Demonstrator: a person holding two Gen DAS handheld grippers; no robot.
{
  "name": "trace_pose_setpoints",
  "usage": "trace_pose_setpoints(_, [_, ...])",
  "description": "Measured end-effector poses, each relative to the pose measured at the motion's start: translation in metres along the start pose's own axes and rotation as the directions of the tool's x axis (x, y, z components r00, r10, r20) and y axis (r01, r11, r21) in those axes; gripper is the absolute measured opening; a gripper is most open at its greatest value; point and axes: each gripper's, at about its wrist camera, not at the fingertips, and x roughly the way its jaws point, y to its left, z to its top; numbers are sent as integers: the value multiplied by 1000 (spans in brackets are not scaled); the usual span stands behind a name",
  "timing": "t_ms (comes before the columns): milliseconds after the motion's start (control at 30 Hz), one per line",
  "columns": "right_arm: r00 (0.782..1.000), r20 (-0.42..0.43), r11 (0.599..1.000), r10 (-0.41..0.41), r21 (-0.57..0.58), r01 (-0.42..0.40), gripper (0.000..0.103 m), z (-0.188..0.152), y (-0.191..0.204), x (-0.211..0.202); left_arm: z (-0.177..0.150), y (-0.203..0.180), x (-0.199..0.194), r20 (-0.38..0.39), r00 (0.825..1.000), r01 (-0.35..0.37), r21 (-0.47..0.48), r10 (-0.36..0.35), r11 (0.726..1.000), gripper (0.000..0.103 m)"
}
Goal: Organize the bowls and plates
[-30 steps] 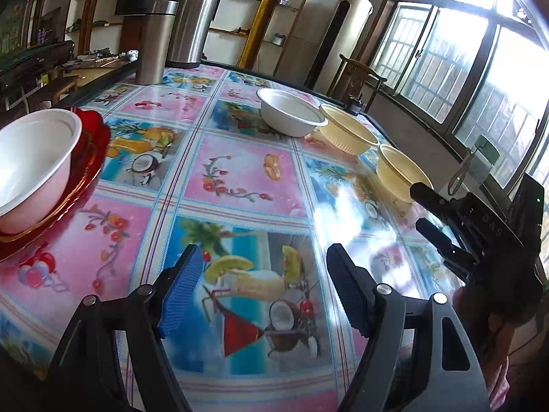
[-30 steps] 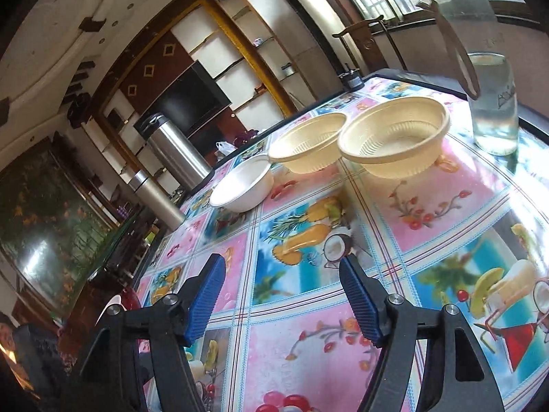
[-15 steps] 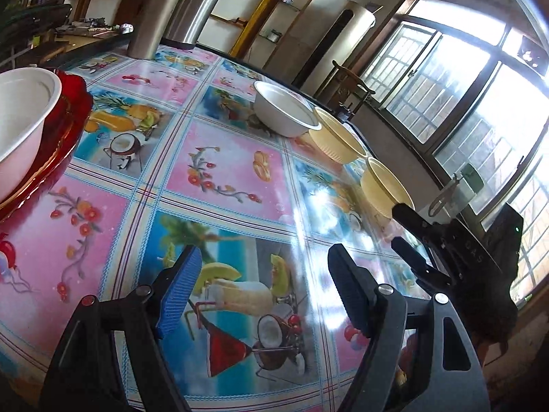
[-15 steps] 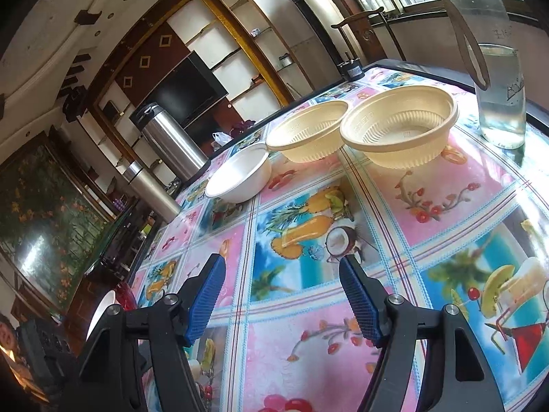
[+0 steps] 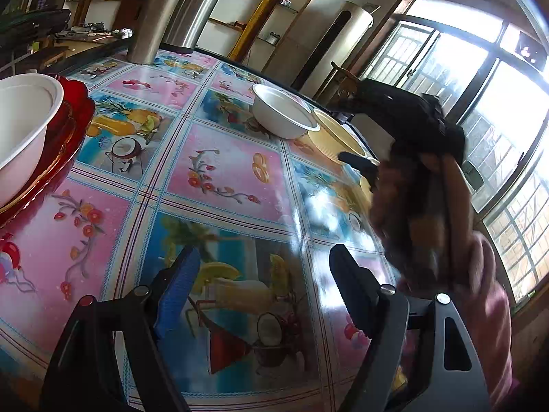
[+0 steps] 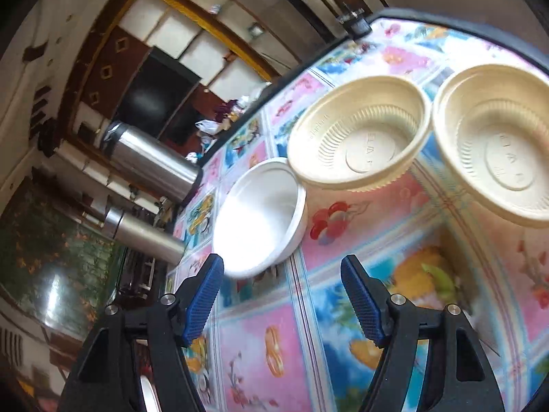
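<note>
Meanwhile right gripper (image 6: 281,295) hovered, jaws apart, near white bowl (image 6: 260,216); left gripper (image 5: 264,292) likewise apart, holding nothing.

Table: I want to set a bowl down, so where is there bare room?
The tablecloth is bare between the red plate and the white bowl. Crowded: the white bowl and two cream bowls sit close together.

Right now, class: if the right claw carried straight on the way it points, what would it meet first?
Probably the white bowl, just ahead of the open right claw, slightly left of centre; depth is uncertain.
</note>
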Motion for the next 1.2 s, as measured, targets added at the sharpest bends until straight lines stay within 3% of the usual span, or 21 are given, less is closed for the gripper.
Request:
trace_pose_setpoints(133, [998, -54, 994, -22, 108, 27, 73, 19, -9, 34, 0, 1, 0, 2, 1000, -2, -3, 2, 1000, 78])
trace_pose_setpoints(233, [997, -66, 991, -31, 126, 39, 70, 29, -9, 46, 1, 2, -1, 9, 1000, -6, -11, 6, 1000, 78])
trace_pose_setpoints(400, [986, -132, 990, -99, 88, 111, 17, 32, -3, 65, 7, 10, -2, 4, 999, -34, -51, 34, 998, 78])
trace_pose_setpoints(500, [986, -138, 986, -90, 125, 107, 9, 30, -11, 66, 21, 22, 0, -29, 997, -79, -113, 76, 990, 78])
trace_pose_setpoints(700, [987, -160, 991, -27, 127, 48, 9, 20, -19, 52, 55, 45, -8, -43, 992, -128, -245, 121, 961, 78])
trace_pose_setpoints(833, [981, -194, 998, -29, 43, 38, 9, 2, -19, 31, 73, 32, -1, -73, 977, -209, -196, 199, 958, 78])
trace_pose_setpoints(967, [974, -226, 999, -28, -40, 20, 9, -20, -30, 2, 75, 26, 13, -138, 975, -197, -200, 172, 960, 78])
trace_pose_setpoints(1133, [971, -238, 989, 13, -137, -47, 9, -37, -41, -36, 78, 12, 42, -238, 960, -201, -221, 147, 954, 78])
trace_pose_setpoints(1200, [971, -236, 986, 33, -150, -70, 9, -35, -44, -41, 79, 7, 57, -279, 947, -228, -223, 162, 948, 78])
